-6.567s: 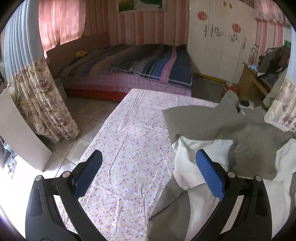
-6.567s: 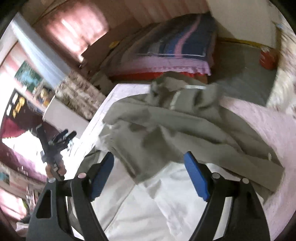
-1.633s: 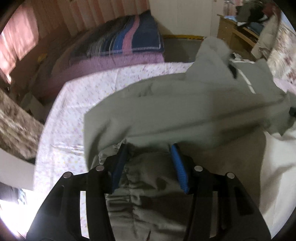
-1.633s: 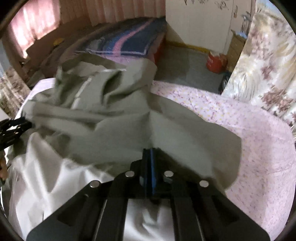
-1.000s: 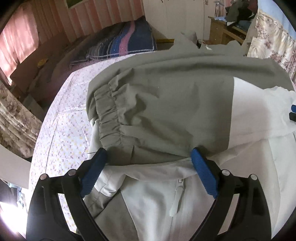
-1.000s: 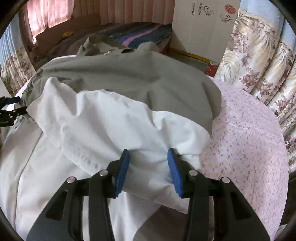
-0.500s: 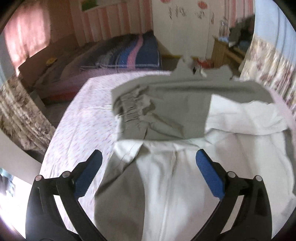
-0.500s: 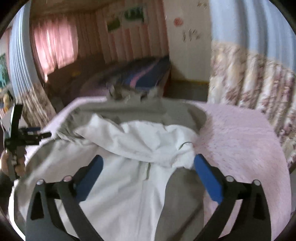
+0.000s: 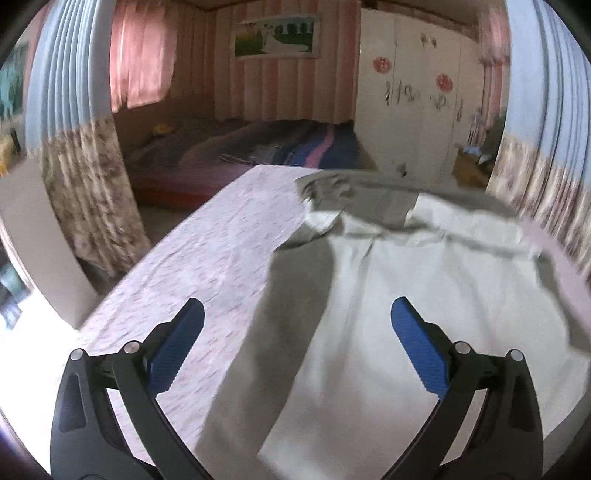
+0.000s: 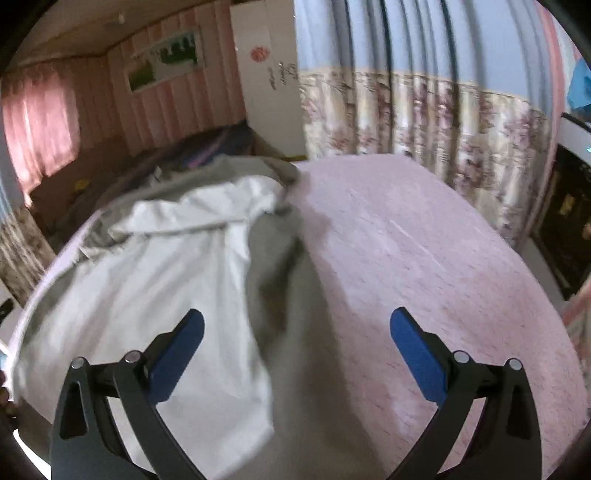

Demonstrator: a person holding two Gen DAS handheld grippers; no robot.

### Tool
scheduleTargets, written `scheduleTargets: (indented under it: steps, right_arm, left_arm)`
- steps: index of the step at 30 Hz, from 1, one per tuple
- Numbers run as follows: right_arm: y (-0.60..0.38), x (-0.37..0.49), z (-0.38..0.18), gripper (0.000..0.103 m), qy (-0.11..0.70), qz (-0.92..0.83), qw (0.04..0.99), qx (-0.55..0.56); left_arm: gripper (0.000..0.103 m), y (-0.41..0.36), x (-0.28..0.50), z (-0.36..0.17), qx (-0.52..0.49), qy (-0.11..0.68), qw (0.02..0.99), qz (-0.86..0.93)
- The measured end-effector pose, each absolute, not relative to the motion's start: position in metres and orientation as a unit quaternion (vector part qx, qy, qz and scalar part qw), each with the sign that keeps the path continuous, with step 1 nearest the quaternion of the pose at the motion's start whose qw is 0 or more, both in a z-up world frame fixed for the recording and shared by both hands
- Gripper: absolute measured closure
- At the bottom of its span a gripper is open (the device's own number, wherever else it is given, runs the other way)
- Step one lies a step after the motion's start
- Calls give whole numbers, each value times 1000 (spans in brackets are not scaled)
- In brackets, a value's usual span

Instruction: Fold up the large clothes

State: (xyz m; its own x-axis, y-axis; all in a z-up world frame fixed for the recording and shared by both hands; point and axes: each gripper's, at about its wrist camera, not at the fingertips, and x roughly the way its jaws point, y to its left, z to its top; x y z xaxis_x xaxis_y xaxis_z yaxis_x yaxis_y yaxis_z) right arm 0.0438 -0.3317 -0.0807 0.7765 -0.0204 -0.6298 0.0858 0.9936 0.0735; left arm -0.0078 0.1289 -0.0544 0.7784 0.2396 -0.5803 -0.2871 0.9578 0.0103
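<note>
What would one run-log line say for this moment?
left gripper: open, empty | right gripper: open, empty | jacket: flat on bed sheet, sleeves folded across chest | next: likely fold body

Striped bed (image 9: 258,155), white wardrobe (image 9: 417,110), floral curtains (image 10: 424,125), framed picture (image 9: 275,35).

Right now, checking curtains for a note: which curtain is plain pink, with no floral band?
The pink curtain over the window behind the bed; the blue curtains nearer the jacket carry floral lower bands.
</note>
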Motion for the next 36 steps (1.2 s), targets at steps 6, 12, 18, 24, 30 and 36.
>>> scheduleTargets:
  steps: [6, 12, 18, 24, 30, 36]
  right_arm:
    - [-338, 16, -79, 2, 314, -11, 947, 63]
    - [-332, -4, -76, 2, 284, -2, 958, 46]
    - [-330, -17, -85, 2, 297, 2, 955, 10]
    - [-333, -38, -92, 3, 309, 13, 951, -13]
    - [-344, -51, -106, 19, 348, 14, 938, 1]
    - [-358, -62, -115, 24, 370, 10, 929, 25]
  left_arm:
    - [3, 130, -37, -72, -52, 336, 933, 123]
    - [3, 142, -62, -80, -84, 335, 929, 135]
    - [3, 156, -72, -95, -105, 370, 916, 112]
    - [3, 142, -81, -111, -78, 405, 908, 74]
    - [5, 131, -91, -118, -96, 390, 914, 59]
    - [20, 125, -92, -119, -95, 390, 913, 70]
